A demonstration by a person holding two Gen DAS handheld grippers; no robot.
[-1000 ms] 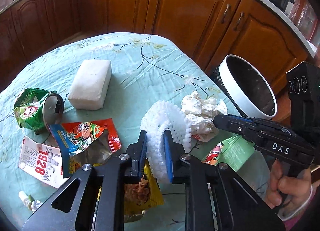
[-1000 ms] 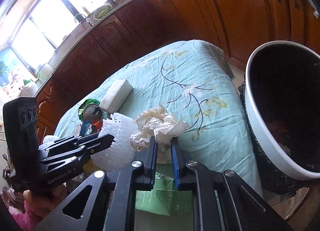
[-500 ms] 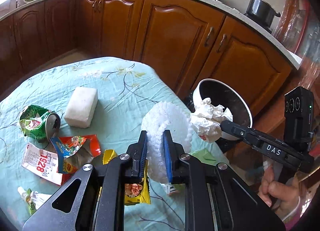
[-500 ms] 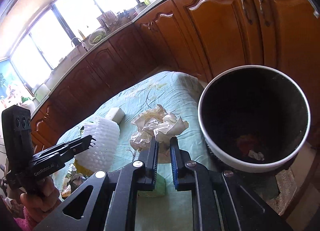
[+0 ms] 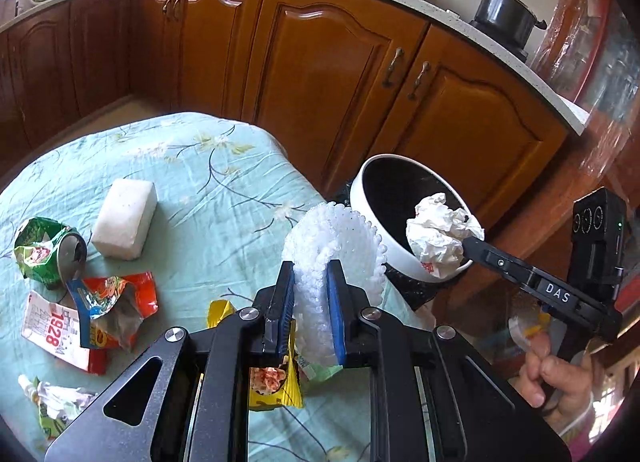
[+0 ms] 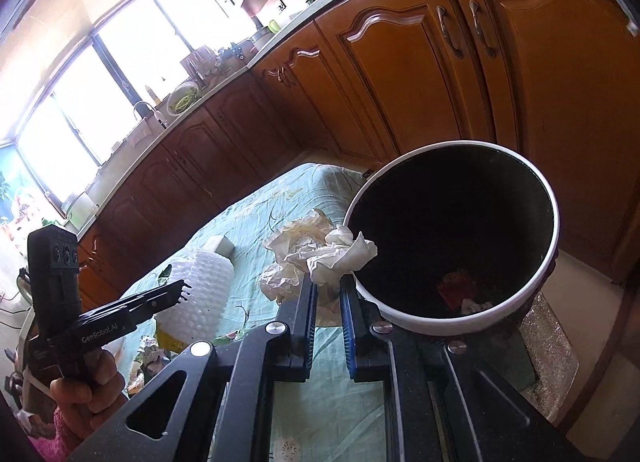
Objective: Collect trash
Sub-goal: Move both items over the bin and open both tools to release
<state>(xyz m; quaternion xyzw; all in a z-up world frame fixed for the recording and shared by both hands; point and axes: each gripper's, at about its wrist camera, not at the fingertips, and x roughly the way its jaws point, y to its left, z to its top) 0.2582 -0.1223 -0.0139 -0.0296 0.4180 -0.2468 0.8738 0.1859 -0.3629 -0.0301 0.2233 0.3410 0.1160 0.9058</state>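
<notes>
My left gripper [image 5: 311, 274] is shut on a white foam fruit net [image 5: 334, 240] and holds it above the table edge; the net also shows in the right wrist view [image 6: 200, 290]. My right gripper [image 6: 328, 282] is shut on a crumpled white paper wad [image 6: 316, 250], which hangs at the rim of the white trash bin [image 6: 552, 230] with its black liner. In the left wrist view the wad [image 5: 440, 234] sits over the near rim of the bin [image 5: 362, 198]. Some trash lies at the bin's bottom.
On the teal floral tablecloth [image 5: 200, 166] lie a white foam block [image 5: 124, 218], a crushed green can [image 5: 48, 250], a red snack wrapper [image 5: 112, 302], a "1928" paper [image 5: 48, 326], a yellow packet [image 5: 272, 378] and more wrappers. Wooden cabinets [image 5: 328, 62] stand behind.
Both grippers have risen and moved toward the bin. The right gripper lifted the paper wad off the table and carried it to the bin's rim; the left still holds the foam net.
</notes>
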